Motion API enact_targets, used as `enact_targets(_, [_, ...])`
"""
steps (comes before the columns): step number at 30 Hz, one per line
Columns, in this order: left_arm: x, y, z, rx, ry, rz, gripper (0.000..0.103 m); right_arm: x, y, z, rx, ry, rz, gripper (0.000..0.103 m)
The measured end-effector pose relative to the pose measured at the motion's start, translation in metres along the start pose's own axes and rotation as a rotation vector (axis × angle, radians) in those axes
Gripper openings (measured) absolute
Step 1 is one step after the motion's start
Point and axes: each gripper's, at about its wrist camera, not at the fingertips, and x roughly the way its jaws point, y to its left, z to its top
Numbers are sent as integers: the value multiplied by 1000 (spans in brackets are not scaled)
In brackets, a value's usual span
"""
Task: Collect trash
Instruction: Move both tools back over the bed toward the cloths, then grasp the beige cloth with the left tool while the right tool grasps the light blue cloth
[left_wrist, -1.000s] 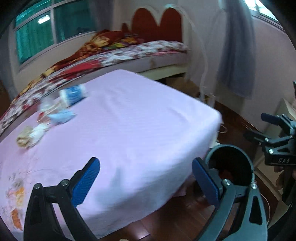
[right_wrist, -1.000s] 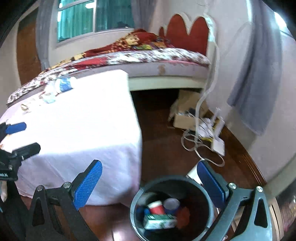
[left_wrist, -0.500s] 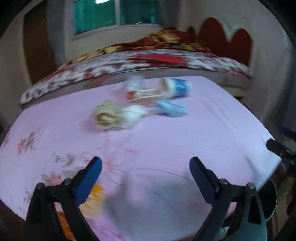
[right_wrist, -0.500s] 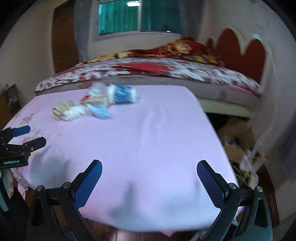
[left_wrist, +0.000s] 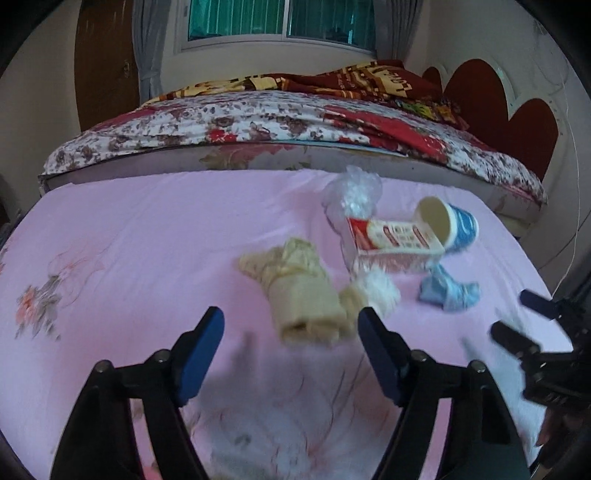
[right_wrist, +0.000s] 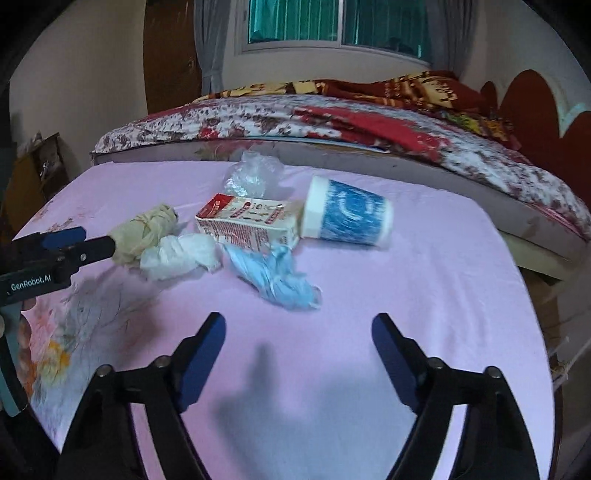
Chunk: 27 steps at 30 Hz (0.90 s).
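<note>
Pink bedsheet (right_wrist: 424, 295) below both closing, empty, downward-angled grippers.

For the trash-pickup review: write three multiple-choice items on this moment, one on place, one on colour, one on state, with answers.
1. What lies closest ahead of the left gripper?
A. beige wad
B. paper cup
C. clear plastic bag

2. What colour is the crumpled mask?
A. red
B. light blue
C. green

3. How does the paper cup lie on the pink sheet?
A. upright
B. crushed flat
C. on its side

Answers: A, the wad sits just beyond its fingers; B, it is pale blue; C, its open mouth faces sideways against the carton.
</note>
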Motion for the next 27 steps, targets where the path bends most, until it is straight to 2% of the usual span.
enact_targets(3, [15,1,7,4,22,-11,71,20,7,11,-17,13,21,77])
enact_targets(5, [26,5,8,-3,52,-25,65,32,12,19,-26,17,24,76])
enact_targets(12, [48,20,0,-25,120,-71,60,62,17,28,-38,72,39,59])
enact_targets(13, [49,20,0,-23,120,-75,57,65,17,27,-38,83,44,58])
enact_targets(16, [46,19,1,-27,115,-103,35,67,17,25,-34,88,52,48])
enact_targets(19, [39,17,0,-1,99,-101,23,63,18,23,-33,86,67,38])
enact_targets(21, [33,19,0,-6,85,-102,22,59,18,22,-28,82,77,27])
enact_targets(27, [3,24,-5,29,24,-60,21,32,15,14,-3,47,86,26])
